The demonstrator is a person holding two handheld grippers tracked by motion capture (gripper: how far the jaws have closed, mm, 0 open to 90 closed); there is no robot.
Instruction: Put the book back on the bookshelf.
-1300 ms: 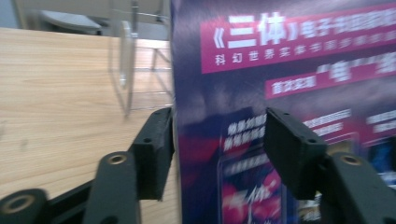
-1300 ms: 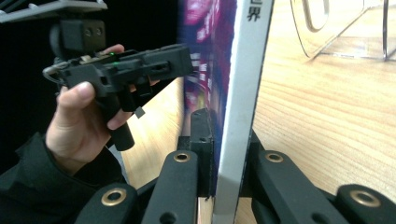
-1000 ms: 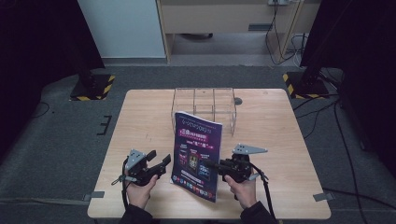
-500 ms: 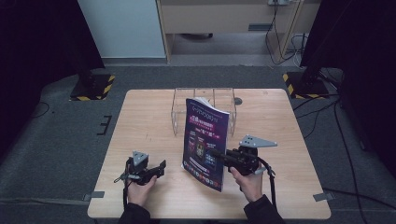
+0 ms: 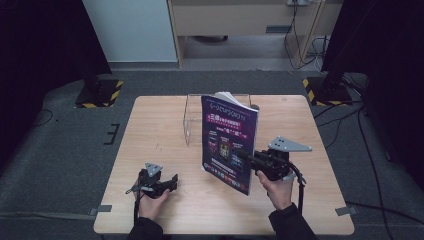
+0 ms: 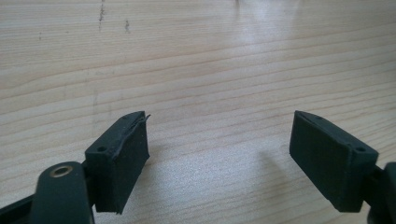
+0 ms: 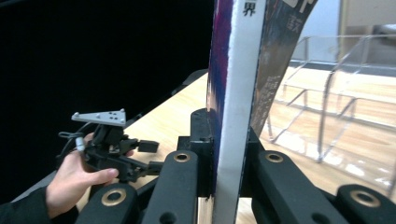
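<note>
Your right gripper (image 5: 246,156) has its fingers clamped on the magazine (image 5: 229,142), held upright above the surface (image 5: 160,125), near the clear rack (image 5: 192,120). Your left gripper (image 5: 172,181), fingers just opening, holds nothing. Next: carry it far and slot it in.

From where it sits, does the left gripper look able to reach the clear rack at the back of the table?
Probably yes. The left gripper, jaws open and empty, has bare table between it and the rack; the magazine stands to the right in the right gripper.
</note>
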